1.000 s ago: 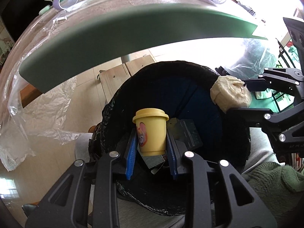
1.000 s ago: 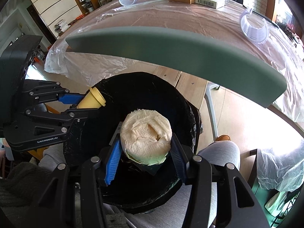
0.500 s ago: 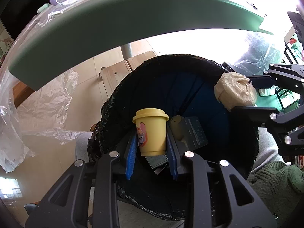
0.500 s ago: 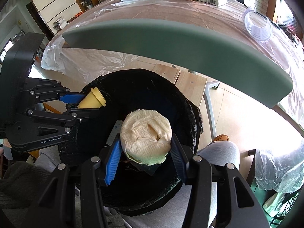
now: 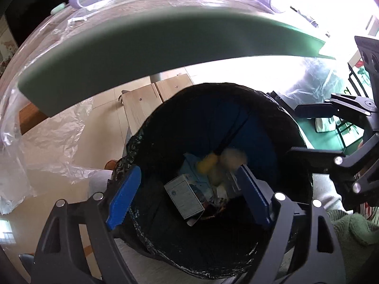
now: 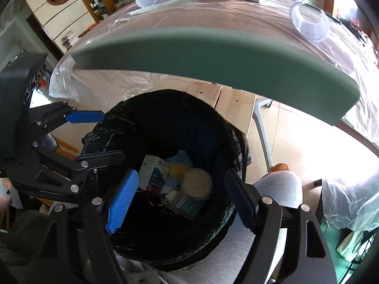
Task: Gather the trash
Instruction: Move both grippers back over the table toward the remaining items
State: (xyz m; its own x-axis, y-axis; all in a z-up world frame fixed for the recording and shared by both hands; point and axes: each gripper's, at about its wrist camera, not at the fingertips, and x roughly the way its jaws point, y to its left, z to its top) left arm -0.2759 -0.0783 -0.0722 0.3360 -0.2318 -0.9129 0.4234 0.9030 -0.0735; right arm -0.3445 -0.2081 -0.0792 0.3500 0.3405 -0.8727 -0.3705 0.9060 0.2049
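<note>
Left claw (image 5: 187, 197) and right claw (image 6: 181, 198): jaws opening, nothing between them. Directly below both, inside the black-lined bin (image 5: 272, 105): blurred yellow cup (image 5: 206, 164), paper wad (image 6: 197, 181). Remaining trash beyond, on table (image 6: 213, 19).

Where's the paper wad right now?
In the right wrist view the paper wad sits down inside the black-lined bin, beside the yellow cup and above a teal box, free of both claws.

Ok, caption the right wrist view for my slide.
Right tool opening above black-lined bin, paper wad and yellow cup inside.
</note>
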